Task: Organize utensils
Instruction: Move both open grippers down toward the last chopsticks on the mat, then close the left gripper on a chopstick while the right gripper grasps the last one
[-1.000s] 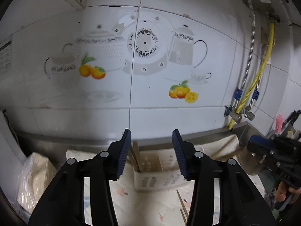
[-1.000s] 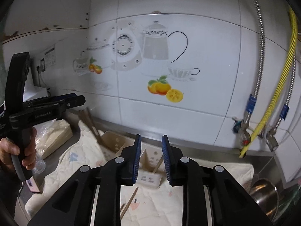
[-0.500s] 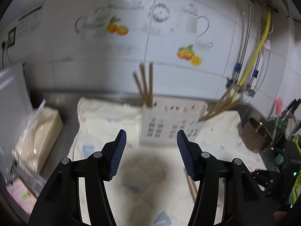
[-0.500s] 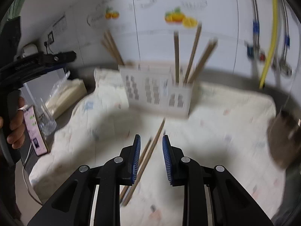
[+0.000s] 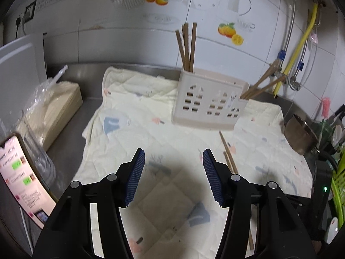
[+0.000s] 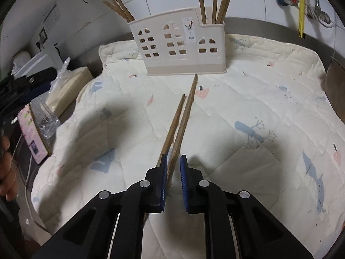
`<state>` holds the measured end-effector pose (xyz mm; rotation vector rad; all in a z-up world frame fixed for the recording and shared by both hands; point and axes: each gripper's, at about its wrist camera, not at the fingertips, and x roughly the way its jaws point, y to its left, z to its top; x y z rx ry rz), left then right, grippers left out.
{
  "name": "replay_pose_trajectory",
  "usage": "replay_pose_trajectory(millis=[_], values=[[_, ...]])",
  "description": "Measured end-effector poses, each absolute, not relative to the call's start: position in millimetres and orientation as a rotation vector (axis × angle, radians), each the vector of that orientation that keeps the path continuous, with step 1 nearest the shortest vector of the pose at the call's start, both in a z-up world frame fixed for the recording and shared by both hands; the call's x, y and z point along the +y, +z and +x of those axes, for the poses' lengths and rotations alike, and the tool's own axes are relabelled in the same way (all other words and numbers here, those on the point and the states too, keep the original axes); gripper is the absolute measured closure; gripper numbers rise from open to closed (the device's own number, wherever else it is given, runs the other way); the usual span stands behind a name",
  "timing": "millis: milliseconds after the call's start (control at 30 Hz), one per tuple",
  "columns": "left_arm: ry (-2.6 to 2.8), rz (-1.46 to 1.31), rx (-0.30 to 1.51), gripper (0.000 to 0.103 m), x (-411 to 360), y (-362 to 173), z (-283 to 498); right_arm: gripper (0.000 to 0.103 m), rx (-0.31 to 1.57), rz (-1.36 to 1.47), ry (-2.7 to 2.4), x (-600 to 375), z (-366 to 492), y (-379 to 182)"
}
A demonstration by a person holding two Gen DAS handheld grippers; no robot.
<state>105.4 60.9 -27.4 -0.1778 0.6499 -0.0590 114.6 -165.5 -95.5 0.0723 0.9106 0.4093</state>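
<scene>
My right gripper (image 6: 173,158) is low over the cloth (image 6: 258,99), jaws nearly together around the near ends of two chopsticks (image 6: 183,116) lying on it; the sticks pass between the pads, grip not clear, I cannot tell if pads press them. Their far tips point at the holder (image 6: 176,49), which stands far on the cloth with sticks in its left and right compartments. My left gripper (image 5: 173,158) hangs over the cloth's near middle, about half open, nothing between its pads. Phone (image 5: 23,179) at near left, pot (image 5: 301,133) at right
</scene>
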Motion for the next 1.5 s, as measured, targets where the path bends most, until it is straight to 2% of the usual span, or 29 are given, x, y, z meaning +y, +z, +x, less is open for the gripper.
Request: replay_pose_trajectory(millis=[500, 1033, 1367, 1500], values=[[-0.088, -0.189, 0.710, 0.047, 51, -53, 95, 0.095, 0.921, 0.032, 0.346, -158, 114, -104], [-0.304, -0.182, 0.850, 0.049, -36, -104, 68, 0.096, 0.875, 0.021, 0.294, -206, 91, -104], [-0.333, -0.191, 0.917, 0.077, -61, -122, 76, 0.097, 0.876, 0.044, 0.300, -215, 84, -107], [-0.324, -0.175, 0.934, 0.081, -66, -126, 81, 0.096, 0.876, 0.037, 0.301, -214, 84, -107]])
